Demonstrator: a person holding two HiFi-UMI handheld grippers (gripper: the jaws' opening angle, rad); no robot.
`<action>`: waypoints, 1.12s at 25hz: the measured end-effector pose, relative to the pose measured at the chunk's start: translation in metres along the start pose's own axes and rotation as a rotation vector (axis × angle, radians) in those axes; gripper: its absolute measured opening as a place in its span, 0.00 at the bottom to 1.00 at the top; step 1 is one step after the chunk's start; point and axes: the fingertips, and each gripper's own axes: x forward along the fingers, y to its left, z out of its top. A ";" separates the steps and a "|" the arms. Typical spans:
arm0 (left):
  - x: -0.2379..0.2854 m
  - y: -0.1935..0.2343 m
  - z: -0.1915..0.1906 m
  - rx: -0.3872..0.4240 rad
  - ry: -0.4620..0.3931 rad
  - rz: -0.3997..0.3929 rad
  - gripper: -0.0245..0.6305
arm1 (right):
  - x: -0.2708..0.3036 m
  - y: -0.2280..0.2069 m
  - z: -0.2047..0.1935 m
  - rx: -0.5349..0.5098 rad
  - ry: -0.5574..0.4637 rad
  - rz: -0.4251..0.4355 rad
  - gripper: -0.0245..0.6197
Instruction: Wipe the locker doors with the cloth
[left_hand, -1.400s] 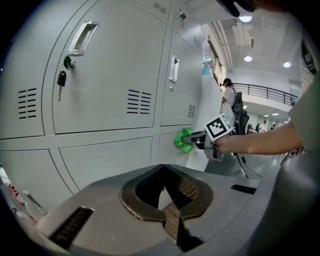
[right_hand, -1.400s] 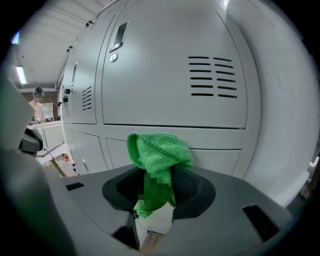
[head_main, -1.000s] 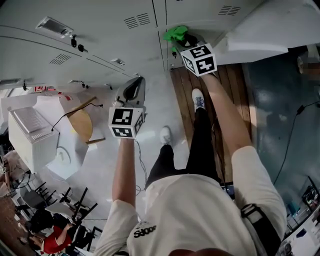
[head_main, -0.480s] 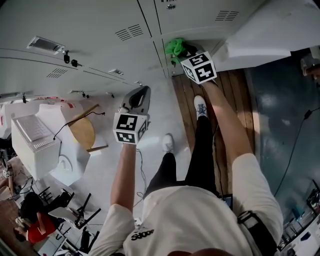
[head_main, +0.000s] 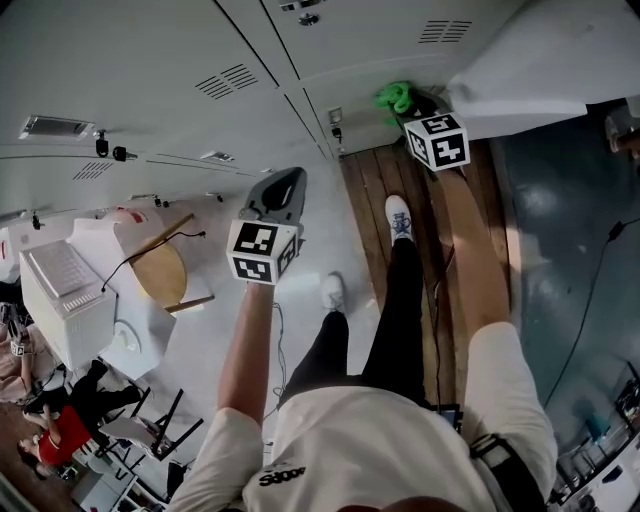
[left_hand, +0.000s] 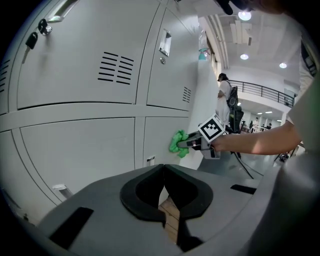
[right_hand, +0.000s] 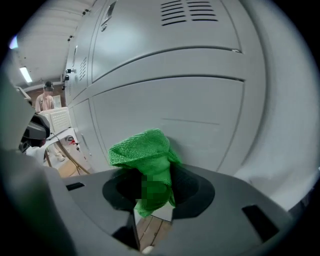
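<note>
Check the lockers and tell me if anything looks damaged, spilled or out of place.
Nothing stands out. The locker doors look clean and undented, with a key hanging in one lock. The green cloth is bunched in the right gripper, against a lower door; the left gripper is shut and empty.

The left arm (head_main: 245, 345) extends forward at mid height and carries the left gripper (left_hand: 164, 172), jaws together with nothing between them. The right arm (head_main: 478, 250) extends farther and to the right. The right gripper (right_hand: 150, 187) has its jaws clamped on the green cloth (right_hand: 145, 150).
</note>
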 end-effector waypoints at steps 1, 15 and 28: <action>0.004 0.001 0.000 -0.001 0.000 0.001 0.07 | -0.001 -0.012 -0.006 0.003 0.011 -0.024 0.25; 0.036 0.009 -0.038 -0.077 0.031 0.006 0.07 | 0.003 -0.058 -0.043 0.043 0.065 -0.191 0.25; 0.021 0.023 -0.054 -0.066 0.035 0.010 0.07 | 0.055 0.074 -0.026 0.104 0.011 0.079 0.24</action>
